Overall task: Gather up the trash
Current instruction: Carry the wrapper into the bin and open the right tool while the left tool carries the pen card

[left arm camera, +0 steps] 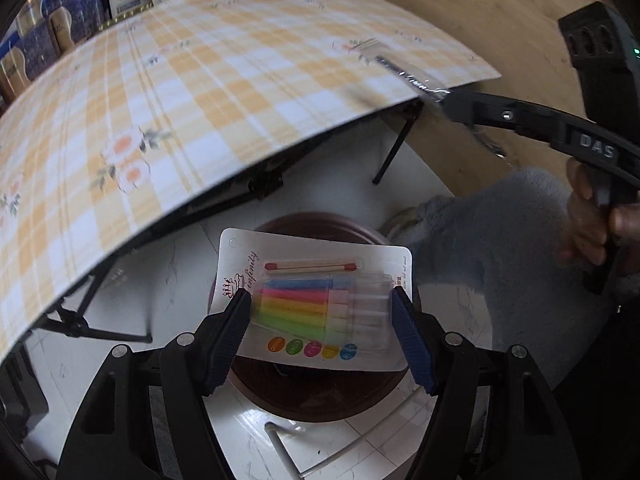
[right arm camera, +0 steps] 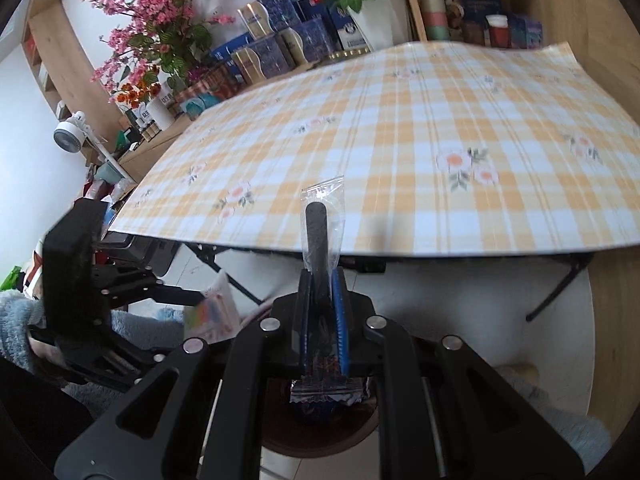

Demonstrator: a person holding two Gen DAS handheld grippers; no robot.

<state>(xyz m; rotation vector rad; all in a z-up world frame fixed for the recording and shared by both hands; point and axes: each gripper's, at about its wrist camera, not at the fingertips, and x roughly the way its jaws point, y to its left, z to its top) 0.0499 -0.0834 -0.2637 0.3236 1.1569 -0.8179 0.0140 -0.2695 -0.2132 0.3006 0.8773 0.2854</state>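
Gripping a candle pack by its side edges, the left gripper holds it over a brown bin beside the table. The right gripper clamps a clear wrapper.

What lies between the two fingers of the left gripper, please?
In the left wrist view, a candle blister pack lies between the left gripper's fingers, its clear bubble spanning the gap, above a brown bin on the floor.
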